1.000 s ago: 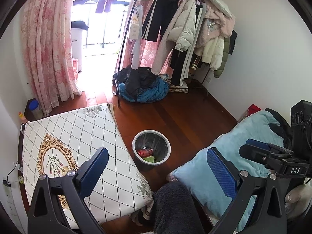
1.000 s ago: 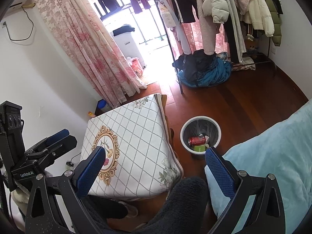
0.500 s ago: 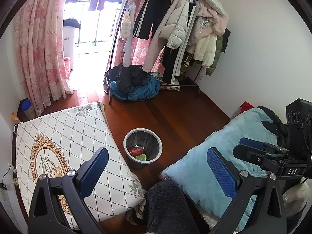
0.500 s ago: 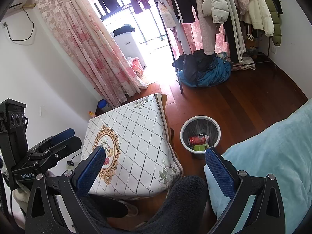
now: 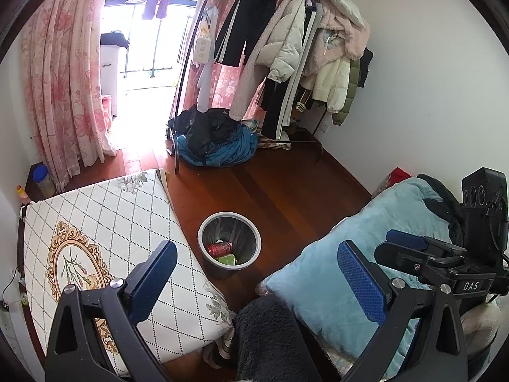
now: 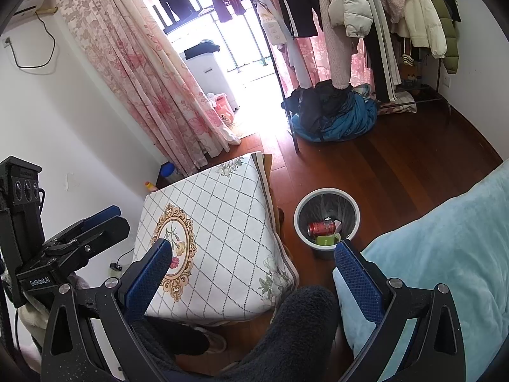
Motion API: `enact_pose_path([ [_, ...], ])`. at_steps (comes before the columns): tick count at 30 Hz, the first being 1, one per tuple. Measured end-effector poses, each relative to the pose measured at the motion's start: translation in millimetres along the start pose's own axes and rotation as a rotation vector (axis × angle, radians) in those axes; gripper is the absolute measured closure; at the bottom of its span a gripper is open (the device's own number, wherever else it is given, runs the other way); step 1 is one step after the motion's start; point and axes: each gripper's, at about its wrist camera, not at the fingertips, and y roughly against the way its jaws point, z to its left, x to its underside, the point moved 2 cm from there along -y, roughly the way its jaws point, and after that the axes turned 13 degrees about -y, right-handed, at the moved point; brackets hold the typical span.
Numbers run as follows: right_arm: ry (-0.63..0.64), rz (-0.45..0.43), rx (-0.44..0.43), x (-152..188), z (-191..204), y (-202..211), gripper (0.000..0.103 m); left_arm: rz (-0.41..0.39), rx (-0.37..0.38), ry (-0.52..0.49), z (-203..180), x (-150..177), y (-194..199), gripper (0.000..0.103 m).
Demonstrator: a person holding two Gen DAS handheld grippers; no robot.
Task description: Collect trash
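A grey waste bin (image 5: 229,245) (image 6: 327,219) stands on the wooden floor between the cloth-covered table and the blue bedding. Inside it lie a red can (image 5: 219,248) (image 6: 321,227) and a green carton (image 5: 226,259) (image 6: 327,239). My left gripper (image 5: 257,273) hovers high above the bin, open, nothing between its blue fingers (image 5: 359,281). The right gripper (image 6: 253,272) is also open and empty, raised over the table edge. Each gripper shows at the side of the other's view: the right one (image 5: 423,251), the left one (image 6: 92,226).
A white diamond-patterned tablecloth (image 5: 95,222) covers the table at left. Light blue bedding (image 5: 366,238) lies at right. A loaded clothes rack (image 5: 286,47) and a heap of dark and blue clothes (image 5: 216,143) stand at the back. A person's dark fuzzy knee (image 6: 296,328) is below.
The left wrist view has shifted slightly, so the bin and table sit further left and lower in frame. The right gripper has hardly moved. Both stay open and empty.
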Motion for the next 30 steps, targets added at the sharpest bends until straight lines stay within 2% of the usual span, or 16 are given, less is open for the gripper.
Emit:
enact_pose_path([
  [30,0.002,0.007,0.001,7.2,2.7,-0.6,0.000,0.001,0.003,-0.002,1.9,-0.1,0.2,0.000],
])
